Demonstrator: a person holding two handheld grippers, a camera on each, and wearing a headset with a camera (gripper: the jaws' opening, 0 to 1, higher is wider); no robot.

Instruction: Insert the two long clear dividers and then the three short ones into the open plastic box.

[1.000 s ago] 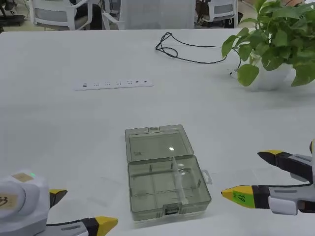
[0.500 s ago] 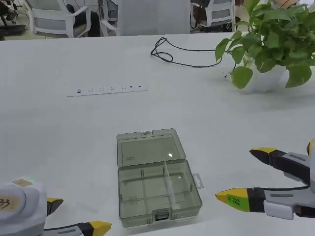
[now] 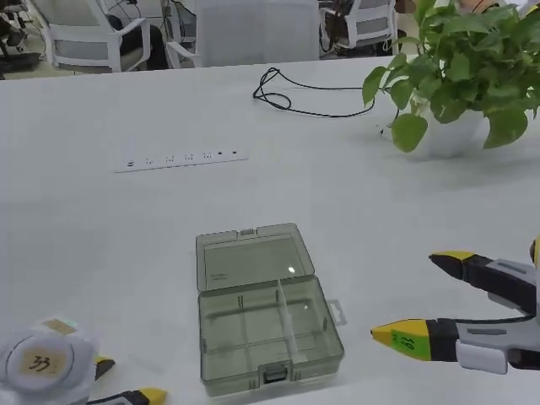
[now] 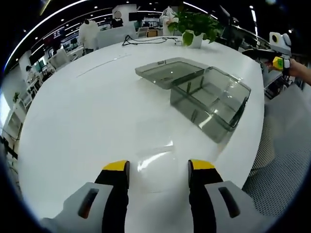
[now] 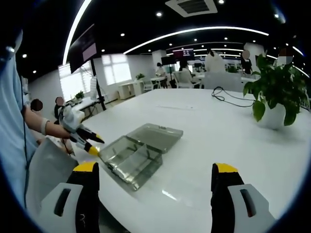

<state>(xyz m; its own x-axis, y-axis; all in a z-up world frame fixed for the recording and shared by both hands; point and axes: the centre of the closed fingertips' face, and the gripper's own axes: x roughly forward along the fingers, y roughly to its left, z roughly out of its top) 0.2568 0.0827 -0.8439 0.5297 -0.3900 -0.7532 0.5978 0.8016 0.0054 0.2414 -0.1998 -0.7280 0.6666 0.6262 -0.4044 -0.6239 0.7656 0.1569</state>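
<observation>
Left gripper (image 4: 159,165) and right gripper (image 3: 402,295) gape empty either side of the box (image 3: 253,381); a divider (image 3: 287,321) stands inside; next, probably fetching another.

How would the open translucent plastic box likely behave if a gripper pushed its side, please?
The open translucent grey-green plastic box looks thin-walled and nearly empty, so probably light; it would likely slide on the glossy white table. Its lid lies flat open behind, so an off-centre push might pivot it.
</observation>
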